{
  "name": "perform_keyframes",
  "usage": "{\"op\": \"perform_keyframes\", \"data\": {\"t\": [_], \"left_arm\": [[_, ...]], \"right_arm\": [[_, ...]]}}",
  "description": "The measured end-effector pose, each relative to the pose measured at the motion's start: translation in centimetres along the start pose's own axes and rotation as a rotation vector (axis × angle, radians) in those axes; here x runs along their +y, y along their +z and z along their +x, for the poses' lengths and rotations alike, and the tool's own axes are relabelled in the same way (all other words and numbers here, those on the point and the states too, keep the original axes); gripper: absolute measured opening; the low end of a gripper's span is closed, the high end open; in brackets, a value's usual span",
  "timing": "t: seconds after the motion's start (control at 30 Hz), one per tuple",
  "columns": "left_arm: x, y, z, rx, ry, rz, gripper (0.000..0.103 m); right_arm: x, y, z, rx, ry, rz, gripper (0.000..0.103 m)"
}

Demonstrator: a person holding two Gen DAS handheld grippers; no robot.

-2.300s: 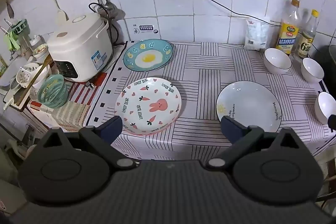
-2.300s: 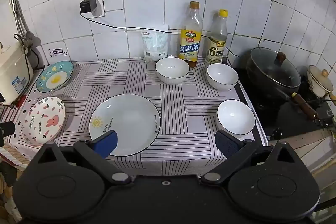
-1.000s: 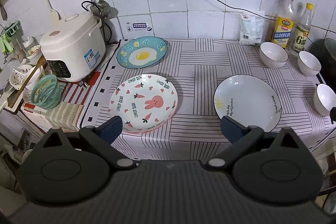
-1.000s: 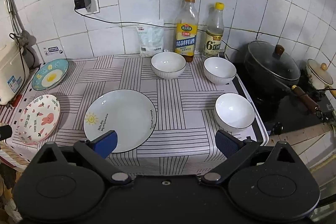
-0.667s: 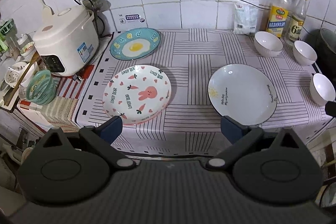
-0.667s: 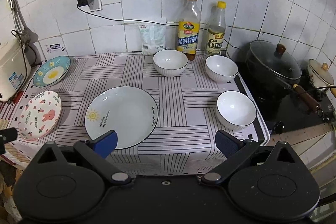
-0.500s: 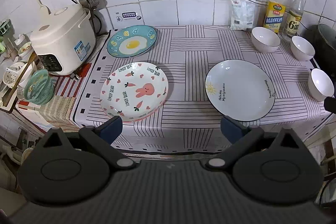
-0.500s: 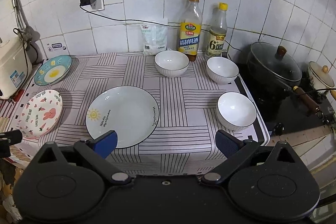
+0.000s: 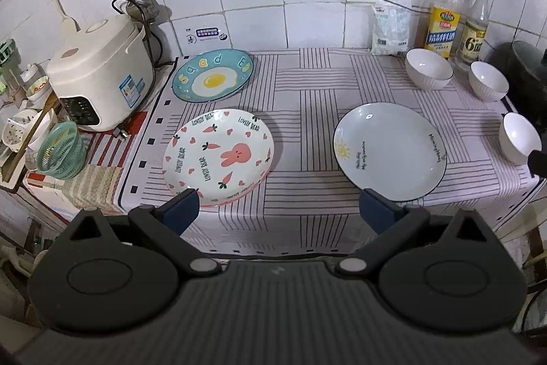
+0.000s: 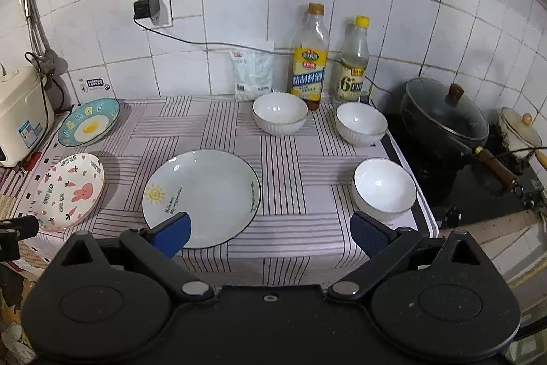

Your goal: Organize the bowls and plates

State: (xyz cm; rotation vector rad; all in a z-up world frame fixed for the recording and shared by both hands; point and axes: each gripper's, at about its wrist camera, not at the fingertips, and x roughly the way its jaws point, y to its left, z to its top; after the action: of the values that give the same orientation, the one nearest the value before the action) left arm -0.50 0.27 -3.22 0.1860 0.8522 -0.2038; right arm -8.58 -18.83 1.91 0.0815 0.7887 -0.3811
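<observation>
Plates (image 9: 389, 151), bowls (image 10: 384, 188) lie untouched; left tongs (image 9: 278, 211), right tongs (image 10: 270, 231) apart, empty; pad partly hides plate rim.

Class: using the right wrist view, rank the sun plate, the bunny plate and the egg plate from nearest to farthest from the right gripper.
1. Sun plate: just ahead of the right gripper, at its left jaw.
2. Bunny plate: far left, near the front edge.
3. Egg plate: far left, back by the wall.
</observation>
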Motion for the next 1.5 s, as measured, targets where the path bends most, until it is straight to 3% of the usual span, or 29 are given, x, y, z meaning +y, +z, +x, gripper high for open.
{"op": "perform_keyframes", "data": {"t": [0.27,0.4,0.57,0.73,0.87,0.97,1.0,1.07,1.2,1.3,1.37,1.5], "left_arm": [[0.4,0.8,1.3,-0.074,-0.055,-0.031,0.101],[0.0,1.4,3.8,-0.025,-0.120,-0.045,0.101],[-0.3,1.6,7.3,0.104,-0.278,-0.133,0.100],[-2.1,1.9,10.2,0.119,-0.254,-0.098,0.098],[-3.5,2.4,12.9,0.105,-0.264,-0.032,0.079],[-4.6,2.5,14.3,0.076,-0.229,0.020,0.079],[-4.7,2.5,15.0,0.080,-0.239,0.016,0.079],[-4.6,2.6,16.7,0.115,-0.245,-0.014,0.078],[-4.7,3.0,20.5,0.232,-0.249,-0.048,0.064],[-4.3,3.1,22.7,0.336,-0.288,-0.115,0.057],[-4.3,3.1,23.6,0.357,-0.281,-0.127,0.050],[-4.7,2.7,24.5,0.361,-0.288,-0.117,0.031]], "right_arm": [[0.3,-0.4,0.0,-0.118,0.000,-0.074,0.101],[-0.2,-0.7,1.6,-0.187,0.045,-0.121,0.101],[-1.3,-0.2,5.5,-0.114,0.164,-0.091,0.097],[-2.2,-0.2,8.9,-0.082,0.238,-0.099,0.097],[-2.9,-0.5,12.4,-0.046,0.284,-0.106,0.096],[-3.3,-0.4,15.5,0.017,0.341,-0.085,0.073],[-3.4,-0.5,16.2,0.030,0.365,-0.084,0.071],[-3.2,-0.6,17.9,0.047,0.393,-0.100,0.071],[-3.2,-0.8,21.0,0.101,0.387,-0.106,0.071],[-3.9,-0.9,23.3,0.148,0.382,-0.060,0.063],[-4.3,-0.6,24.2,0.157,0.339,-0.052,0.059],[-5.1,-0.1,25.4,0.180,0.396,-0.012,0.048]]}}
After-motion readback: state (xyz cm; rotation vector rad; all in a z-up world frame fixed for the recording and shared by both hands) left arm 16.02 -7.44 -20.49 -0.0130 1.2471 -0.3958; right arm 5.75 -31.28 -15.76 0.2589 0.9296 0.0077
